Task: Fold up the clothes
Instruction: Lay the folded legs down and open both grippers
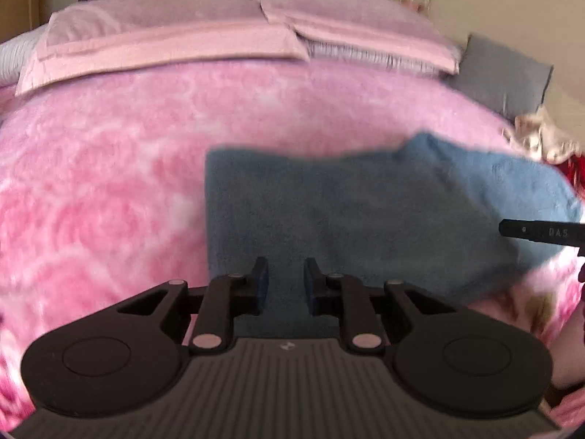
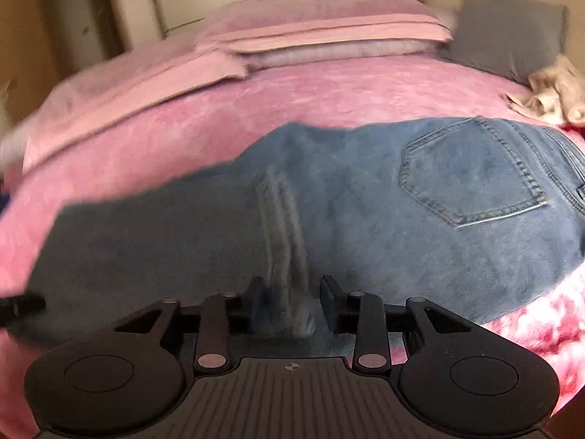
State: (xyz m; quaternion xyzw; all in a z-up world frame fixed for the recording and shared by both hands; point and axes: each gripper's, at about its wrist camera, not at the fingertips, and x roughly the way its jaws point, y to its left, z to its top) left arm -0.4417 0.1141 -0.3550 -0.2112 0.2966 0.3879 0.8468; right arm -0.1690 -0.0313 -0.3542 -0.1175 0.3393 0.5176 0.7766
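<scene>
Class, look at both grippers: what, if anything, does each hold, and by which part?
Neither visibly holds anything. The left gripper and right gripper hang with jaws apart over the jeans.

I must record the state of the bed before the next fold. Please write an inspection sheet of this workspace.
Surface: pink blanket covering the bed.
Job's things: blue jeans lying flat, back pocket up.
Clutter: cream garment crumpled at the far right, something red beside it.
Grippers: left gripper open over the jeans; right gripper open, denim fold between the jaws.
Cables: nothing seen.
Surroundings: pink pillows, grey cushion, cupboards behind.
</scene>
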